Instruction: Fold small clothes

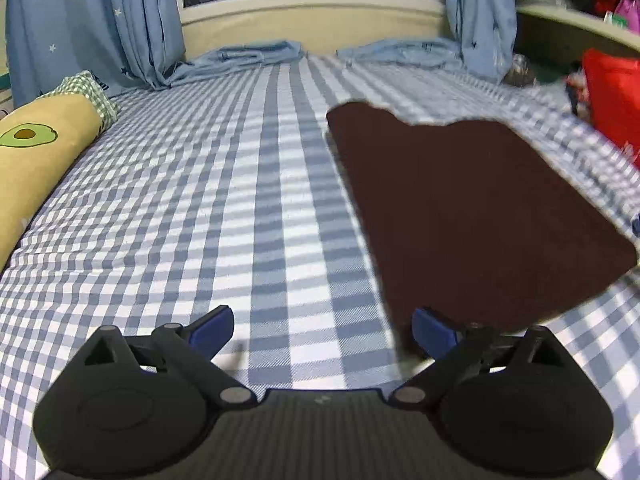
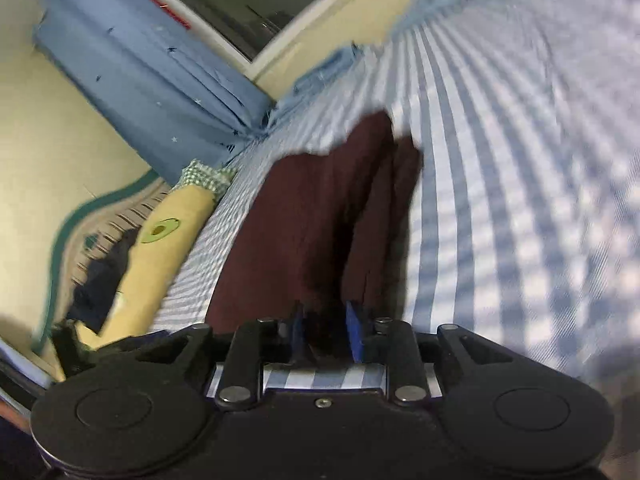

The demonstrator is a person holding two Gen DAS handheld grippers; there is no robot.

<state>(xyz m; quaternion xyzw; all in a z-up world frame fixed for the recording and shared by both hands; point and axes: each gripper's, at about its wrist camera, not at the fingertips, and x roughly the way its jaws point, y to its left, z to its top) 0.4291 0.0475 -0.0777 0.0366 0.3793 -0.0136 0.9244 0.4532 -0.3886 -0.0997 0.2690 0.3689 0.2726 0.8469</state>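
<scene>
Item: one dark maroon, soft woven garment (image 1: 472,208), lying at centre right of the left wrist view on the blue-and-white checked bedsheet (image 1: 224,200). Its far edge is wavy and its near corner reaches down toward the lower middle of the frame. In the right wrist view it (image 2: 304,216) rises in bunched folds from lower centre to mid frame.

Left gripper (image 1: 322,330): we record the jaws spread wide at lower centre, nothing between them; the blue pad on the frame's right side sits just beside the cloth's near corner.

Right gripper (image 2: 328,332): jaws drawn close, pinching a gathered hem of the garment between the blue pads.

Handling, as we judge it: light, limp, creasing readily, not slippery or fragile. It will sag wherever it is unsupported, so we would take it at corners or hems, one gripper to each.

Also present: a long yellow bolster cushion with an avocado print (image 1: 36,152), at left edge.
</scene>
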